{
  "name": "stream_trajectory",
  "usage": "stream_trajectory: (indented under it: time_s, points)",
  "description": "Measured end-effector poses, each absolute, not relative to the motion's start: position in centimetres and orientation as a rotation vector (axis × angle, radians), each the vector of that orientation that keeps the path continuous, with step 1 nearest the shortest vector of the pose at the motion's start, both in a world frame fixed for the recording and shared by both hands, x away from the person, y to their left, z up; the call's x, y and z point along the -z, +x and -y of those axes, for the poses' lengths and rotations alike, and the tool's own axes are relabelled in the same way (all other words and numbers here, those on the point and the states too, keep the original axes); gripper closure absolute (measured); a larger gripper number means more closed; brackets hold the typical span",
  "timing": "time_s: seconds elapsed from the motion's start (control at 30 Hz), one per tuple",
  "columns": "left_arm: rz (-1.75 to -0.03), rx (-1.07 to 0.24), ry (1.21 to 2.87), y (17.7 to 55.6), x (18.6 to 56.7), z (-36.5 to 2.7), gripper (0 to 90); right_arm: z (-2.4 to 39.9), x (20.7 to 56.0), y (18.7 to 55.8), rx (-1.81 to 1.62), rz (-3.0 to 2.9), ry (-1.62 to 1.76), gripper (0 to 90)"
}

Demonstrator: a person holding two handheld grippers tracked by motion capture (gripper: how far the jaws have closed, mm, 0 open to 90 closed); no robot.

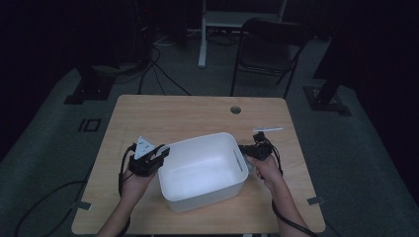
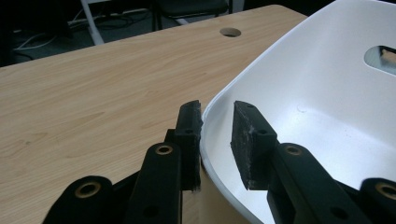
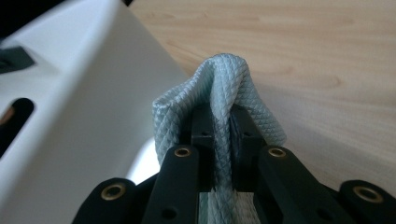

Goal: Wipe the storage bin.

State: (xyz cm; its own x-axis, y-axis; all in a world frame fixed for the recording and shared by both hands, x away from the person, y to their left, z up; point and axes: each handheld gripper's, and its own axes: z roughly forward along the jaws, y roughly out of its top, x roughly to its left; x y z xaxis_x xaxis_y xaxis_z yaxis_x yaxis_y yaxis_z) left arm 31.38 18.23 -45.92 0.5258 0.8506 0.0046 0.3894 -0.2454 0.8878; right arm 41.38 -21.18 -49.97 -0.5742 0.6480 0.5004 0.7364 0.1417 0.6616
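There, in the middle of the high view, we saw a white plastic tub [image 1: 202,170] standing on the wooden table [image 1: 163,116], with a hand at each of its short ends.

At the left of that frame the left gripper [image 1: 157,157] met the tub's rim. In the left gripper view [image 2: 217,135] we found its two black jaws straddling the tub [image 2: 327,107] wall near a corner, one jaw outside and one inside. The outer pad touched the rim, while the inner pad stood a little off the wall, so we could not tell whether the grip was truly clenched on it.

At the right of the high view the right gripper [image 1: 245,151] sat just beside the tub's right end, close to the slot handle cut into that wall. In the right gripper view [image 3: 223,135] its jaws were clenched on a fold of pale blue-green cloth [image 3: 229,88] with a diamond weave; the cloth bulged up in a loop above the pads and hung down between the jaws toward the bottom of the frame. The tub's outer wall [image 3: 79,93] filled the left of that frame, and the cloth lay just beside it, over the table [image 3: 303,46].

A round hole [image 1: 235,109] showed in the tabletop toward the upper middle of the high view.
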Motion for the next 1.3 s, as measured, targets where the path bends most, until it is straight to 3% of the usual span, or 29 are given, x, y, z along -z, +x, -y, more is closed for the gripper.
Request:
stream_trajectory:
  time_s: [0.33, 0.8, 1.0, 1.13, 1.3]
  points:
    - [-1.000, -0.602, 1.844, 31.5, 46.0, -18.5, 72.6, 20.9, 53.7, 42.2, 1.313, 2.248, -1.480, 82.5]
    - [-0.960, -0.500, 1.804, 31.7, 45.1, -19.9, 50.9, 24.4, 50.5, 40.0, 1.496, 2.232, -1.507, 82.4]
    - [-0.893, -0.471, 1.786, 32.2, 44.2, -20.3, 49.2, 25.7, 49.7, 38.3, 1.553, 2.223, -1.503, 82.3]
    - [-0.868, -0.384, 1.779, 33.3, 44.6, -20.5, 47.2, 26.6, 49.0, 37.2, 1.586, 2.209, -1.495, 82.2]
    - [-0.858, -0.389, 1.815, 34.2, 44.5, -20.4, 47.2, 27.2, 48.5, 36.3, 1.588, 2.240, -1.476, 82.3]
